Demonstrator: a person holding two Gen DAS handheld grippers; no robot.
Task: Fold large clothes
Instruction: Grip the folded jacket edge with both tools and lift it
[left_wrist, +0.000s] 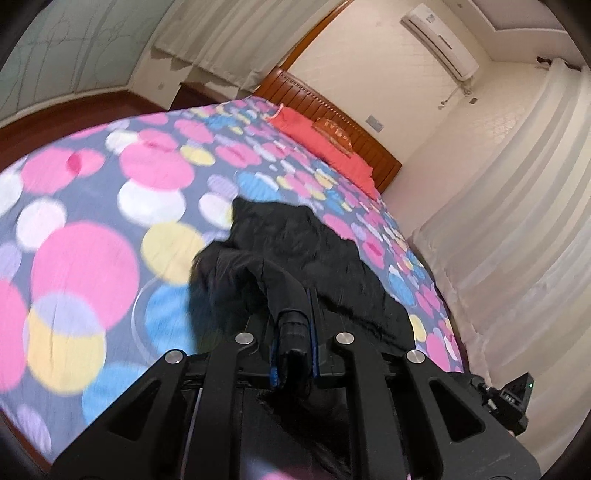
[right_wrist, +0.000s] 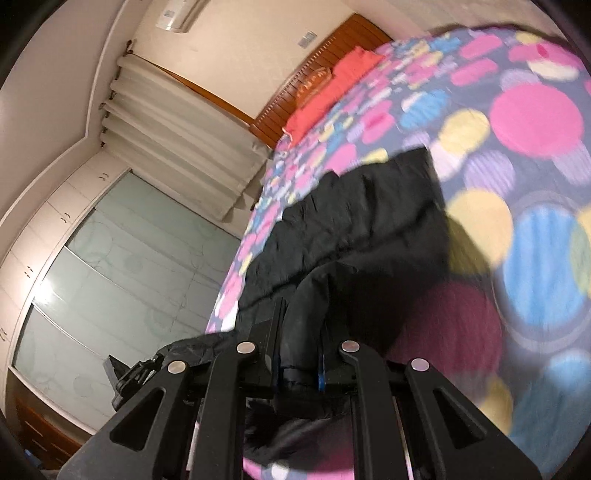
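The black jacket (left_wrist: 295, 243) lies on the spotted bedspread (left_wrist: 85, 258), its length running away from the grippers toward the wooden headboard (left_wrist: 332, 114) and red pillow (left_wrist: 325, 144). Its near edge is lifted. The left gripper (left_wrist: 293, 325) and the right gripper (right_wrist: 301, 350) are each clamped tight on a bunched fold.
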